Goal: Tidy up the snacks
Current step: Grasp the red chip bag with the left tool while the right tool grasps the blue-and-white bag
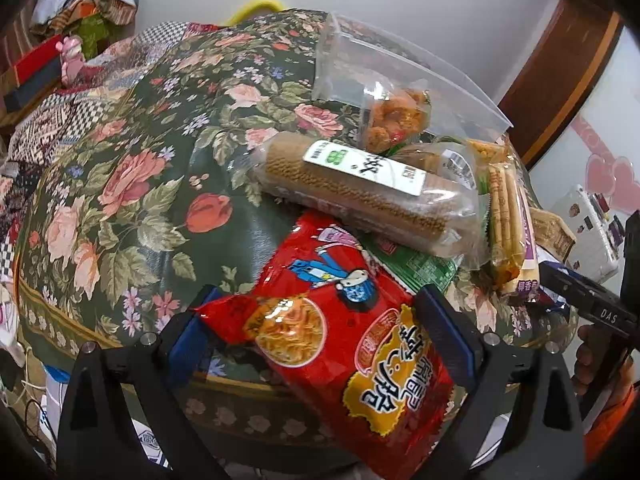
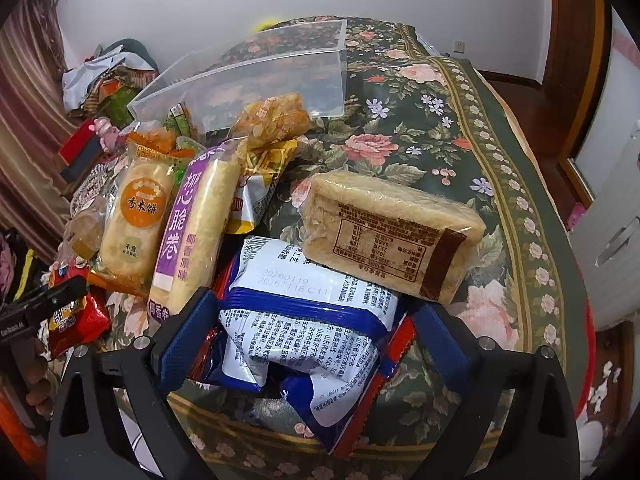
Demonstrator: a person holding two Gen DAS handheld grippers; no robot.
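Observation:
In the left wrist view my left gripper [image 1: 316,316] has its jaws around a red noodle-snack packet [image 1: 352,344], pads against both sides. A brown biscuit roll [image 1: 360,188], a fried-snack pack [image 1: 396,116] and a clear plastic box [image 1: 360,60] lie beyond it. In the right wrist view my right gripper [image 2: 316,320] is closed on a blue-and-white snack packet [image 2: 304,320]. A wrapped cake slab [image 2: 392,236] rests on that packet's far end. A rice-cracker pack [image 2: 136,216], a purple egg-roll pack [image 2: 196,228] and the clear box [image 2: 256,76] lie to the left and behind.
The snacks sit on a table with a dark green floral cloth [image 1: 132,184], which also shows in the right wrist view [image 2: 460,136]. Clutter [image 1: 76,12] is piled at the far left. A wooden door [image 2: 576,64] and a white cabinet [image 2: 616,200] stand at the right.

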